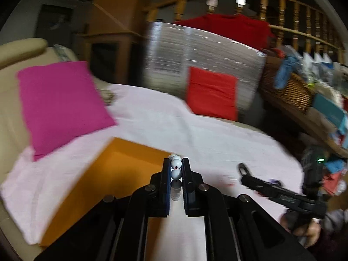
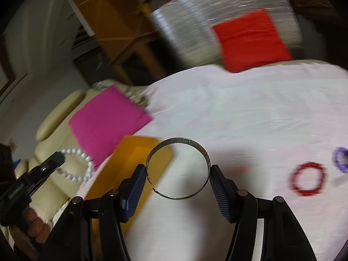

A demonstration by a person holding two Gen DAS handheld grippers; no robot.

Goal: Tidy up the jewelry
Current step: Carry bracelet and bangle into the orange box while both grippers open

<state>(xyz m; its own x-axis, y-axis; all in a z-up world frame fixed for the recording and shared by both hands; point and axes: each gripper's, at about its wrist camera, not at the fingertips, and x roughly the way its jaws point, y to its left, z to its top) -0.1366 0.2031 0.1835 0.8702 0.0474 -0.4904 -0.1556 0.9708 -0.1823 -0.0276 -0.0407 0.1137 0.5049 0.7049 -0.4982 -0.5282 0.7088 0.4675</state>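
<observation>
My left gripper (image 1: 176, 167) is shut on a white pearl bracelet (image 1: 175, 168), held above the pink cloth next to the open orange box (image 1: 113, 174). The right wrist view shows that bracelet (image 2: 76, 165) hanging as a loop from the left gripper (image 2: 58, 158). My right gripper (image 2: 177, 174) grips a silver metal bangle (image 2: 178, 169) between its blue pads (image 2: 134, 184), held near the orange box (image 2: 139, 154). A red bead bracelet (image 2: 307, 181) and a purple one (image 2: 340, 158) lie on the cloth to the right. The right gripper also shows in the left wrist view (image 1: 243, 169).
A pink cushion (image 1: 61, 104) and a red cushion (image 1: 213, 93) lie at the back of the pink cloth (image 1: 195, 134). A cream sofa (image 2: 56, 113) lies under the cloth. A wicker basket (image 1: 289, 89) stands on a cluttered table at right.
</observation>
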